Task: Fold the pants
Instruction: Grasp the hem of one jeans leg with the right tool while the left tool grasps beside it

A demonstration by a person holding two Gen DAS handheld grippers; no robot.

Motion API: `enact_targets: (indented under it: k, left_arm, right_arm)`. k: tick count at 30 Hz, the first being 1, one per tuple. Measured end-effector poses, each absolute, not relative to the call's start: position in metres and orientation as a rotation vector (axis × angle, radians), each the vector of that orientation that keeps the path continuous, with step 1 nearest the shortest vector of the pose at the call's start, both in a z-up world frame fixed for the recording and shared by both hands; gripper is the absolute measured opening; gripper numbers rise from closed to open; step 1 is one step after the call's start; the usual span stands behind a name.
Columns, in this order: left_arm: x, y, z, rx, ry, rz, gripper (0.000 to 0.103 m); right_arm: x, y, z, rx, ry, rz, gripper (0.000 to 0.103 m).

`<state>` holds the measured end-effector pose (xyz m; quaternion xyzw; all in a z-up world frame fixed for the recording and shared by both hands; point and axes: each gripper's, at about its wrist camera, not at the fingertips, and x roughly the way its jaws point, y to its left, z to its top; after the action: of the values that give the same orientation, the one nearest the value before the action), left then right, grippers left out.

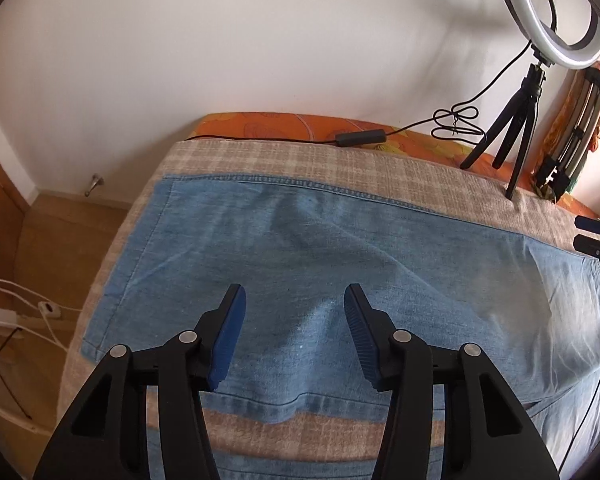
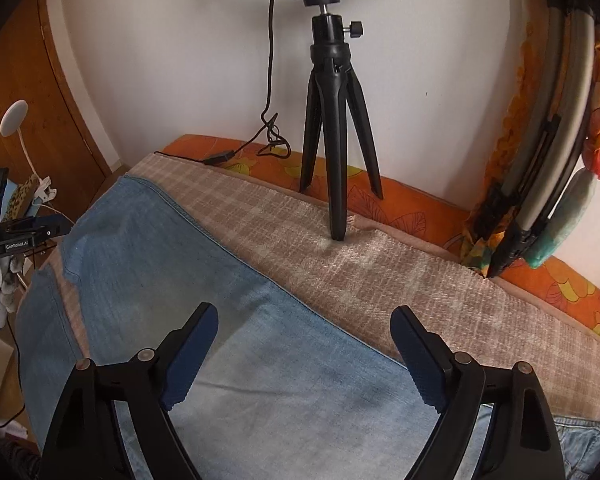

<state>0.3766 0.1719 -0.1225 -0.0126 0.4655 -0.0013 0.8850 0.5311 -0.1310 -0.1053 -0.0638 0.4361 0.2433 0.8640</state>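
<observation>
Hand-held gripper on the left (image 1: 294, 304) hovers spread over the jeans (image 1: 320, 264), pinching nothing; the right hand-held gripper (image 2: 304, 326) is likewise spread above them. The jeans lie flat on the plaid blanket (image 1: 400, 168) of the bed, in front of the ring-light tripod (image 2: 336, 128). A good fold likely means pinching both denim layers at the hem nearest the left hand-held gripper and lifting evenly toward the waist. The waistband is cut off at the frame edges, and the layering near the lower seam is unclear.
</observation>
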Motion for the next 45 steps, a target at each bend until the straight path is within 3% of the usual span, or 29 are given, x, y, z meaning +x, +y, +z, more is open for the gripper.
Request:
enact_targets:
  k: [5,19,22,23,24,26,27,34,39,45]
  left_arm:
    - [0.394,0.167,-0.149,0.005,1.038,-0.016,0.044]
    - [0.396,0.158,-0.184,0.046,1.067,-0.035,0.044]
    - [0.398,0.161,-0.184,0.043,1.071,-0.051,0.044]
    - [0.399,0.162,-0.183,0.040,1.076,-0.057,0.045]
    - [0.400,0.163,-0.183,0.033,1.082,-0.053,0.048]
    - [0.401,0.167,-0.182,0.003,1.093,-0.039,0.052]
    - [0.402,0.170,-0.181,-0.016,1.097,-0.031,0.054]
    - [0.407,0.187,-0.151,-0.136,1.044,0.015,0.065]
    - [0.422,0.203,-0.134,-0.345,0.988,0.011,0.077]
    - [0.453,0.207,-0.155,-0.585,1.036,0.026,0.077]
  right_arm:
    - [0.563,-0.102,-0.139,-0.244,0.959,0.543,0.089]
    - [0.591,-0.063,-0.176,-0.392,1.037,0.670,0.087]
    - [0.582,-0.057,-0.172,-0.402,1.033,0.697,0.060]
    - [0.579,-0.055,-0.170,-0.406,1.034,0.710,0.042]
    - [0.576,-0.051,-0.169,-0.415,1.033,0.706,0.030]
    - [0.573,-0.047,-0.166,-0.425,1.036,0.682,0.011]
    - [0.570,-0.047,-0.164,-0.428,1.035,0.667,0.007]
    - [0.530,-0.064,-0.123,-0.335,0.921,0.691,0.004]
    - [0.480,-0.057,-0.113,-0.422,0.840,0.716,0.004]
    - [0.447,-0.060,-0.116,-0.467,0.821,0.734,0.004]
